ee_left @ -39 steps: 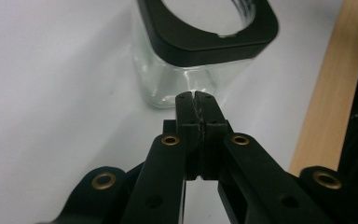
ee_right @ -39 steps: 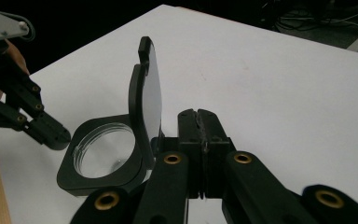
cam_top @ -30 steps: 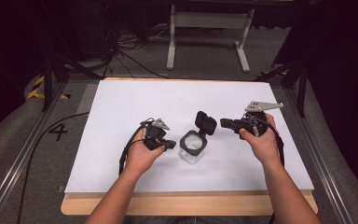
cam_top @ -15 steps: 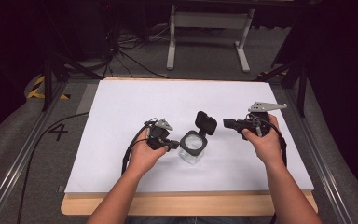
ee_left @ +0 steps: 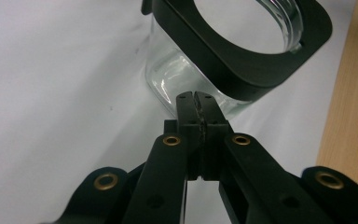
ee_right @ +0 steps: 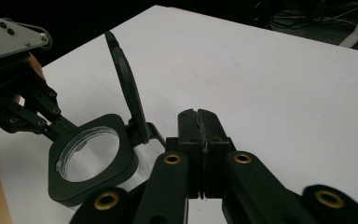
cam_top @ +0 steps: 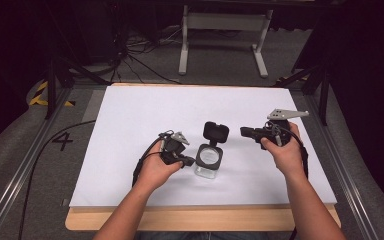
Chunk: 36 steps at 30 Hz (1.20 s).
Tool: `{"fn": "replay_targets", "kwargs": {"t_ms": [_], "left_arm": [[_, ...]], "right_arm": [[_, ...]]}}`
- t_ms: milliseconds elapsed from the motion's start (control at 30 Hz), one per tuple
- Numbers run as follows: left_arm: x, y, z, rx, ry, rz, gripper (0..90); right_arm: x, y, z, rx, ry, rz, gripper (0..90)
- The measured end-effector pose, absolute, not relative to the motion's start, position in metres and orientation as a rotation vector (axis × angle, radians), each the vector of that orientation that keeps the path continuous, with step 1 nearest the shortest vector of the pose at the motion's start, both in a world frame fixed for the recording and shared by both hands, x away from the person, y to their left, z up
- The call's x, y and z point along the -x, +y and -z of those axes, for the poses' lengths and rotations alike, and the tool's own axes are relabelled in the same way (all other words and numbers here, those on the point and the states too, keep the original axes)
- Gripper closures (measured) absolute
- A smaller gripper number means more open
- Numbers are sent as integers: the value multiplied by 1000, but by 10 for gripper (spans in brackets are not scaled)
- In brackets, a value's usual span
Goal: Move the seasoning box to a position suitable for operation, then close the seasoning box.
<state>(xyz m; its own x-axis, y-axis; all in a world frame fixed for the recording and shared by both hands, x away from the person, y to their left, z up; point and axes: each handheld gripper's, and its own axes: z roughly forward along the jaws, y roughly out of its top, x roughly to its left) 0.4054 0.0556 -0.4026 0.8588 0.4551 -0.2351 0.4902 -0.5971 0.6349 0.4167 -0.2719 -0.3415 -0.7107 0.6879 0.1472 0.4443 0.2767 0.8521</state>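
Covering most of the worktop (cam_top: 130, 125) is a white sheet, with bare wood showing along the near edge. Sitting a bit toward the near side of the middle is a small clear glass jar (cam_top: 208, 162), squarish with rounded corners, a black collar around its round mouth, and a black hinged lid (cam_top: 215, 133) flipped up and standing open on the far side.

From the high view you get the whole layout: jar in the middle, left tool (cam_top: 186, 161) right up against the jar's left side, right tool (cam_top: 244, 132) off to the right and apart from it, tips pointing toward the lid. The left gripper view is way closer, so you can see the glass wall and the collar (ee_left: 242, 51) right past the tool's tips (ee_left: 196, 99), though I can't tell if they actually touch. The right gripper view shows the lid edge-on, tilted up (ee_right: 128, 93), plus the left tool by the collar.

Both tools have their jaws pressed together with nothing between them, the right tool's (ee_right: 198, 114) included.
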Motion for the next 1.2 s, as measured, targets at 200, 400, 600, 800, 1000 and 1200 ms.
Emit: {"fn": "replay_targets", "kwargs": {"t_ms": [200,400,600,800,1000,1200], "left_arm": [[-399,49,401,-2328,636,98,898],[-396,45,400,-2354,608,103,897],[-393,50,393,-2352,619,99,896],[-381,43,382,-2383,545,170,896],[-374,30,384,-2406,520,199,896],[-373,25,385,-2407,490,197,896]], "right_arm": [[-417,-273,341,-1050,2296,-1407,900],[-416,-273,341,-1054,2297,-1406,900],[-416,-274,341,-1056,2299,-1406,900],[-416,-275,341,-1061,2294,-1409,900],[-416,-269,338,-1032,2310,-1410,900],[-419,-261,328,-990,2341,-1429,900]]}}
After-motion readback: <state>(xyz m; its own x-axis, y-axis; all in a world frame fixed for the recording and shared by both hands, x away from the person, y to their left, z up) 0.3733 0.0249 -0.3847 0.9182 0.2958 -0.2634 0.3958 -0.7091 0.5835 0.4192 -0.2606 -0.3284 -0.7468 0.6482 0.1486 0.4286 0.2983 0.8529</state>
